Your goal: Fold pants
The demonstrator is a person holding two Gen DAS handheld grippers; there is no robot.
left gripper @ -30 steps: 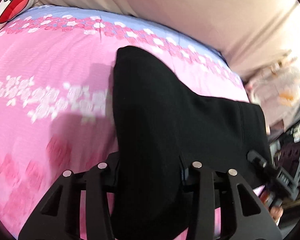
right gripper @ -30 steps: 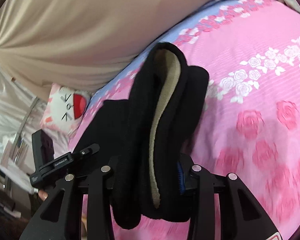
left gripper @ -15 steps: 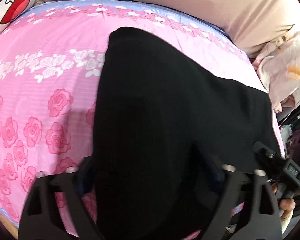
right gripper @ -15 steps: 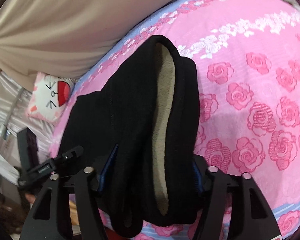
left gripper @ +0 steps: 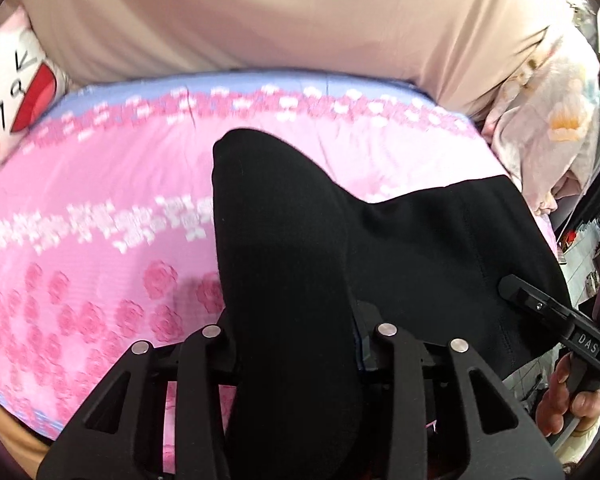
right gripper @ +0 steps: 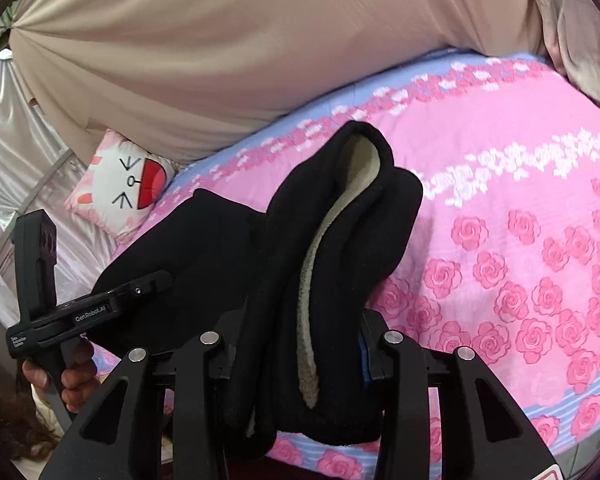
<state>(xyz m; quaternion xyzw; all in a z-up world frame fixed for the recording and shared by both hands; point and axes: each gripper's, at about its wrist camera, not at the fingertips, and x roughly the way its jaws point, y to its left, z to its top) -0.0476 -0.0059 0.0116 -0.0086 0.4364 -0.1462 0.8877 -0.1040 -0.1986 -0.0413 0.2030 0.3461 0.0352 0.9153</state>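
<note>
The black pants (left gripper: 284,208) hang bunched over the pink bed sheet (left gripper: 100,240), stretched between both grippers. My left gripper (left gripper: 296,332) has a thick fold of black cloth filling its jaws, which are closing on it. In the right wrist view the pants (right gripper: 236,248) show a cream fleece lining (right gripper: 356,168) at the waist opening. My right gripper (right gripper: 296,344) has that lined edge between its jaws, which are also closing on it. Each view shows the other gripper's handle in a hand (left gripper: 572,396), (right gripper: 72,380) at its side.
The rose-patterned sheet (right gripper: 520,260) covers the bed. A beige curtain (left gripper: 260,12) hangs behind it. A cartoon-face pillow (right gripper: 128,184) lies at the far left corner, and pale floral bedding (left gripper: 548,120) is piled at the right. The bed's near edge runs just below the grippers.
Both pairs of jaws widened half a second ago and have narrowed again on the cloth. Both grippers have risen and shifted, carrying the pants with them over the bed.
</note>
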